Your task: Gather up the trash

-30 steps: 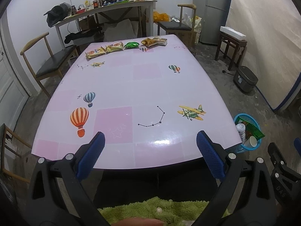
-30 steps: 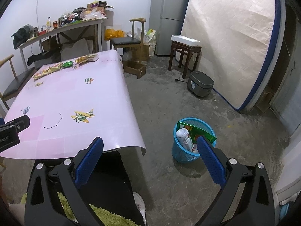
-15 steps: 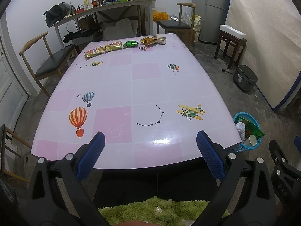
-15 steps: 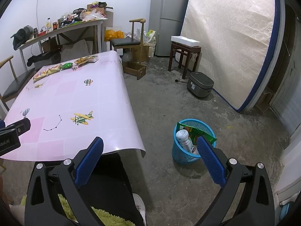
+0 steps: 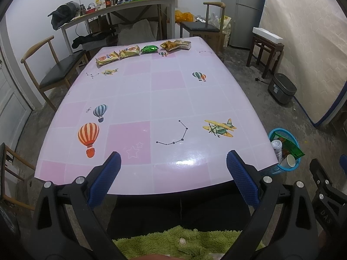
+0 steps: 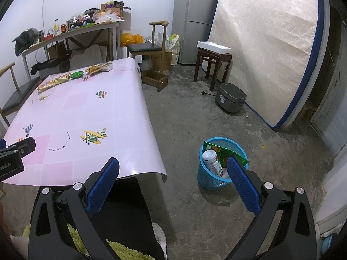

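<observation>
Lighting is dim, cool and even. A white glare patch sits on the glossy tablecloth (image 5: pixel 184 162) at 6 o'clock. Fisheye distortion bends straight lines toward the edges; all corners vignette black. Focus is sharp centrally.

White walls, bare concrete floor (image 6: pixel 184 117), grey fridge (image 6: pixel 195 19), leaning mattress (image 6: pixel 266 49), wooden chairs, perhaps a cluttered desk (image 5: pixel 121 5)

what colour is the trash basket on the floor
Blue trash basket, clearest in the right wrist view.

Blue basket (image 5: pixel 273 132) partly behind table (image 5: pixel 164 99)
</observation>
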### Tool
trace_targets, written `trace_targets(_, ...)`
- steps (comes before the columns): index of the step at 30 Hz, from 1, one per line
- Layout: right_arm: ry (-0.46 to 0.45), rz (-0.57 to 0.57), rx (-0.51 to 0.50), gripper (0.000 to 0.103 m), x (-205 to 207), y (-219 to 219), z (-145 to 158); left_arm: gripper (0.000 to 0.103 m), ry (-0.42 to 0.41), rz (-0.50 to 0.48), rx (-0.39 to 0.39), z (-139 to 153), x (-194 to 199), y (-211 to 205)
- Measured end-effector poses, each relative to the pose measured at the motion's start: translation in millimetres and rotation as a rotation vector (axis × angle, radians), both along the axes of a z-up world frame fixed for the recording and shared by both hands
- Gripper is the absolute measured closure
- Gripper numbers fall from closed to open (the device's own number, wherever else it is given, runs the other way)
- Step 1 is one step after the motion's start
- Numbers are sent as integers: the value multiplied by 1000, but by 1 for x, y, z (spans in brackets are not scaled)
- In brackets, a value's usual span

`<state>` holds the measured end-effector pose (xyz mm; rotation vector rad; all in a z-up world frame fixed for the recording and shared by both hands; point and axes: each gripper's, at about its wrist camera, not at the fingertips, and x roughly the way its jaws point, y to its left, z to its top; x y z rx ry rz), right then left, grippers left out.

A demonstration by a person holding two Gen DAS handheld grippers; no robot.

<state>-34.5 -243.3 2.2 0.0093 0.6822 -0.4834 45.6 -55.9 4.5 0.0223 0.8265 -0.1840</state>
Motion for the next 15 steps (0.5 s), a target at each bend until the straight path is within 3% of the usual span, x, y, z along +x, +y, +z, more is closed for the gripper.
trace_targets(15,4,-3,-5,6,2,-7,0,9,18,-16,3,-5,4,-1)
